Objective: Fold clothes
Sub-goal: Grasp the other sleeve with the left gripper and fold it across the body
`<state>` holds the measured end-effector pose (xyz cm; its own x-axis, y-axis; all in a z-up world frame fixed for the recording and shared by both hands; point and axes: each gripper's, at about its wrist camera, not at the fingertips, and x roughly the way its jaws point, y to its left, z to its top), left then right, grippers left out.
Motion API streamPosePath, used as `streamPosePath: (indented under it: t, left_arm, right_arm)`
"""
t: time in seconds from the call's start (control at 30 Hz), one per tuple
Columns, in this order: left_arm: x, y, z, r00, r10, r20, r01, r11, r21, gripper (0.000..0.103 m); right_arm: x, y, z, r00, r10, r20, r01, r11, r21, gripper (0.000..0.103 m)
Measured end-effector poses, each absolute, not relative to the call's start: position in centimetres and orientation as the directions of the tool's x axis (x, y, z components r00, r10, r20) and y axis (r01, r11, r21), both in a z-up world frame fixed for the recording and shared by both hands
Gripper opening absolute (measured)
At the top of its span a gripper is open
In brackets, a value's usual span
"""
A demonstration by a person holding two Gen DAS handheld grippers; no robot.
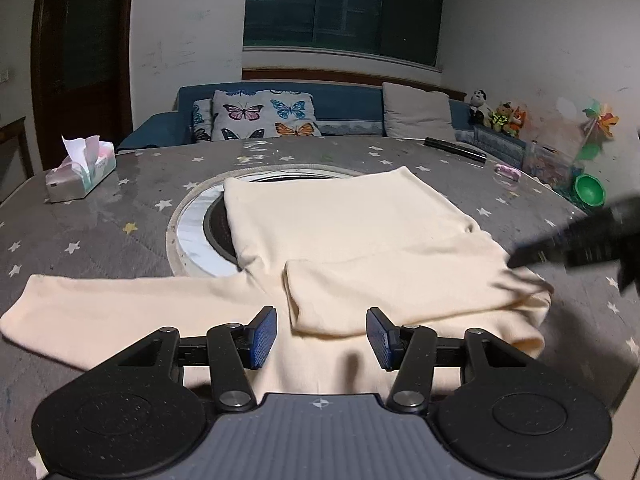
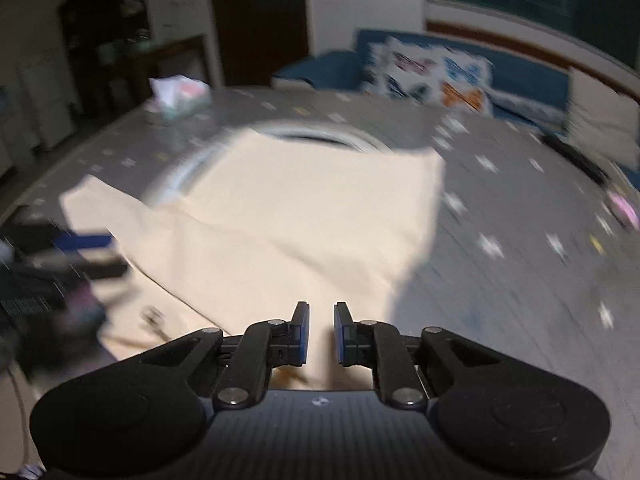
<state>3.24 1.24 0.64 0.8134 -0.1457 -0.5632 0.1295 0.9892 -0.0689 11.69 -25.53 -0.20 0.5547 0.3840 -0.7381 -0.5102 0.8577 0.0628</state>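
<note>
1. A cream long-sleeved top [image 1: 352, 232] lies spread on a round table covered with a grey star-print cloth [image 1: 100, 232]. Its body rests partly over a round inset ring [image 1: 192, 232] at the middle of the table.
2. One sleeve [image 1: 100, 304] stretches flat toward the left of the left wrist view. The other sleeve [image 1: 400, 296] is folded across the lower part of the body, ending in a bunched fold at the right edge.
3. The left gripper [image 1: 322, 334] hovers over the near hem of the top, jaws about half spread, with nothing clamped between the blue pads [image 1: 264, 336].
4. The right gripper [image 2: 322, 334] sits over the near right edge of the top with only a narrow gap between its jaws. The gap looks empty, and cloth shows below it. This view is blurred.
5. In the left wrist view the right gripper appears as a dark blurred shape at the right, its tip beside the bunched sleeve fold.
6. A tissue box [image 1: 82, 176] stands on the far left of the table.
7. A dark slim object [image 1: 456, 149] lies at the far right edge.
8. Behind the table is a blue sofa [image 1: 344, 100] with a butterfly cushion [image 1: 264, 116].
</note>
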Motion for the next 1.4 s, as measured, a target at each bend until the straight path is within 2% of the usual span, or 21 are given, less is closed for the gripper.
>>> streamPosePath:
  t: [0.13, 0.4, 0.5, 0.6, 0.8, 1.1, 1.4]
  left_arm:
    - [4.3, 0.6, 0.7, 0.812, -0.145, -0.565, 0.136, 0.989, -0.058, 0.053]
    - [5.7, -0.1, -0.3, 0.801, -0.095, -0.591, 0.094, 0.995, -0.034, 0.054]
    - [5.8, 0.0, -0.6, 0.798, -0.077, -0.598, 0.075, 0.997, -0.028, 0.054]
    - [5.9, 0.4, -0.8, 0.796, -0.057, -0.603, 0.057, 0.998, -0.019, 0.054]
    - [6.0, 1.7, -1.3, 0.791, -0.013, -0.612, -0.008, 0.999, -0.031, 0.054]
    - [4.2, 3.7, -0.4, 0.805, 0.010, -0.593, -0.052, 0.997, -0.053, 0.055]
    - [2.6, 10.8, 0.3, 0.784, 0.217, -0.582, -0.295, 0.955, -0.042, 0.055]
  right_arm:
    - [11.6, -27.4, -1.1, 0.556, 0.364, -0.747, -0.489, 0.870, 0.060, 0.013]
    - [14.1, -25.9, 0.4, 0.599, 0.422, -0.680, -0.528, 0.847, 0.060, 0.013]
    - [15.7, -24.5, -0.7, 0.589, 0.421, -0.690, -0.545, 0.837, 0.046, 0.013]
    - [16.5, -24.8, -1.6, 0.590, 0.398, -0.703, -0.519, 0.853, 0.047, 0.007]
    - [16.1, -24.7, -1.5, 0.599, 0.379, -0.706, -0.517, 0.856, 0.021, 0.007]
    - [13.5, -19.0, -0.3, 0.544, 0.467, -0.698, -0.664, 0.748, -0.017, 0.020]
    - [11.6, -12.0, -1.5, 0.460, 0.542, -0.703, -0.770, 0.638, -0.011, 0.020]
